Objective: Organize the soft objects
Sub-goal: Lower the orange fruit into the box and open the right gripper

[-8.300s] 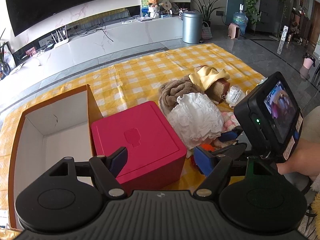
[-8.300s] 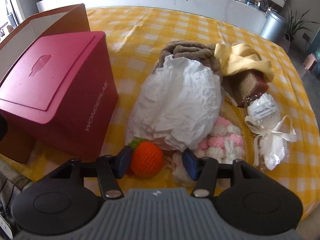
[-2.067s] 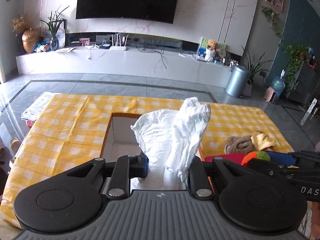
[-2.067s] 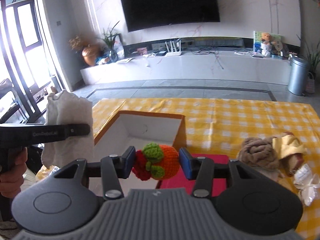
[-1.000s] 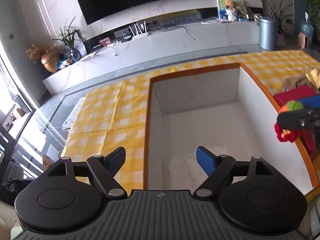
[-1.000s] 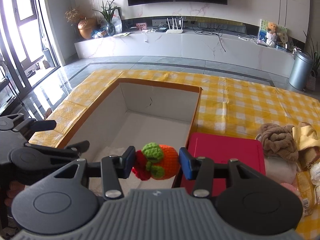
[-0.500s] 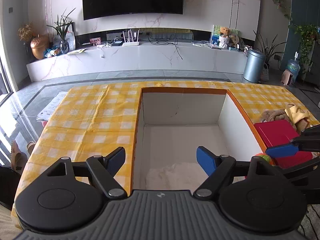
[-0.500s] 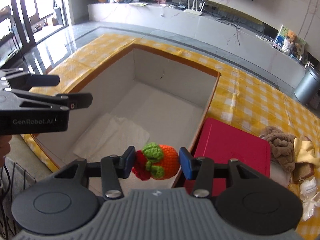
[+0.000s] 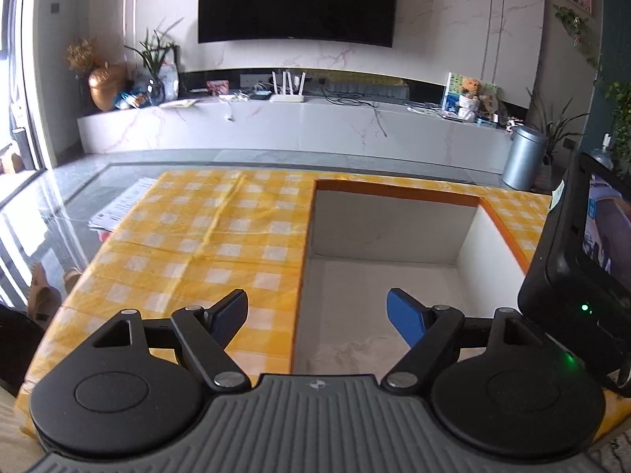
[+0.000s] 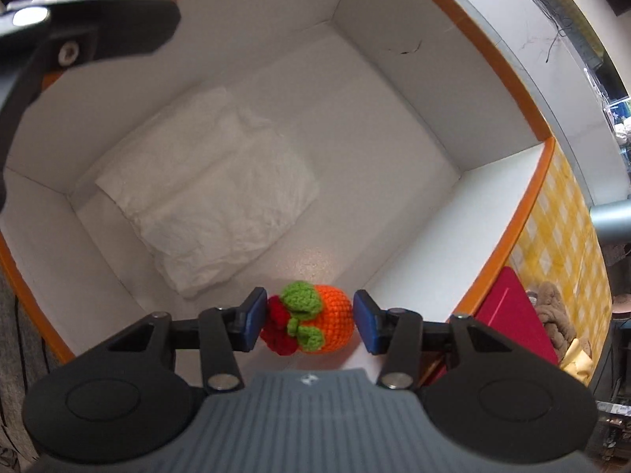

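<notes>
**Orange crochet toy held over white-lined box**

Orange-and-green crochet toy (image 10: 311,323), with a red knitted bit at its left side: clamped between the blue pads of the right gripper (image 10: 309,325), jaws about half closed, pads pressing on both sides. Pointed steeply down into the box (image 10: 508,79), toy above the box floor near the close right corner.

Box: orange rim, white inner walls, open top, seated on the yellow checked cloth (image 9: 205,244) covering the counter (image 9: 59,354).

White crumpled cloth (image 10: 213,197): lying flat on the box floor, towards the left and near side, apart from the toy in the right wrist view.

Left gripper (image 9: 317,313): jaws spread wide, nothing between the blue pads; hanging over the near left edge of the box, one finger above the checked cloth, the other above the box interior. Seen also as a dark blurred shape at upper left of the right wrist view.

Red box (image 10: 512,315): just beside the right wall of the open box, outside it. Brown fuzzy cloth (image 10: 556,311) and a yellow cloth (image 10: 575,358) beyond it on the counter.

Background, left wrist view: dark television (image 9: 295,0) on a marble wall, long white cabinet (image 9: 276,126) below, grey bin (image 9: 524,157) at right, black camera unit with a lit screen (image 9: 579,268) at the right edge.
</notes>
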A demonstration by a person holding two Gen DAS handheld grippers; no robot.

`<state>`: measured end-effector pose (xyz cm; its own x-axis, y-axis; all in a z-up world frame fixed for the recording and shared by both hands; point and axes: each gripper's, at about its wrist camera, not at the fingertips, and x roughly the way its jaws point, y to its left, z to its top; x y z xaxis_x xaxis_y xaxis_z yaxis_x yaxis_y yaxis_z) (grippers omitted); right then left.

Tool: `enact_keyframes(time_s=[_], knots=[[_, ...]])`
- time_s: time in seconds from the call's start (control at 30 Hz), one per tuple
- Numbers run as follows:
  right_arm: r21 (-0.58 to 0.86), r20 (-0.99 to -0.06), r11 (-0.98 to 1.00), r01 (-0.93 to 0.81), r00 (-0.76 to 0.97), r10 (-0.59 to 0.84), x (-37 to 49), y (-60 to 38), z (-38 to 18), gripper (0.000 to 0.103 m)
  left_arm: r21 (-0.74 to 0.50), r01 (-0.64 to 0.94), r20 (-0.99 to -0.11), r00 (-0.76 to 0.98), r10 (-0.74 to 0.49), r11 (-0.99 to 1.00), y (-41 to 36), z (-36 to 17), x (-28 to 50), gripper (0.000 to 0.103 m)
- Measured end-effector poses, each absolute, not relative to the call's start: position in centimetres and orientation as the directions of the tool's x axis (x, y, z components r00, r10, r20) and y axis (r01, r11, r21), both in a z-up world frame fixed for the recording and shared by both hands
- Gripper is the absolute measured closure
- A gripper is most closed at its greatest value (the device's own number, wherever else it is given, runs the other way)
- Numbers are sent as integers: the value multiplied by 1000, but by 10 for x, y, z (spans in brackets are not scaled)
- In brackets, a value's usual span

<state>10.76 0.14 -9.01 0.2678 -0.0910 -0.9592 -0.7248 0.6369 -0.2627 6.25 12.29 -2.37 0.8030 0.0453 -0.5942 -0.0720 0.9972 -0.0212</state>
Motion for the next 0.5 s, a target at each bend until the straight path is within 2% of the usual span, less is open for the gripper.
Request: enact_keyframes(time_s=[0.13,0.2,0.27,0.33,0.5], knots=[[-278,-959,636,-719,240,-149,114,7,-93,54,-66,-88,-593,804,32,994,135,-21,63,9],[-268,-963,634,-725,220,-156,116,10,-93,50,-99,-91,-594,804,15,991,141,-21,64,8],[-254,-967,639,-726,206,-150,117,14,-91,27,-107,-90,-599,801,9,990,144,-22,65,8],[-245,-969,650,-719,206,-137,117,15,-89,13,-109,-75,-592,806,-4,991,144,-22,64,8],[-192,-969,706,-682,244,-27,116,8,-67,7,-146,-42,-554,831,-47,988,142,-19,61,8]])
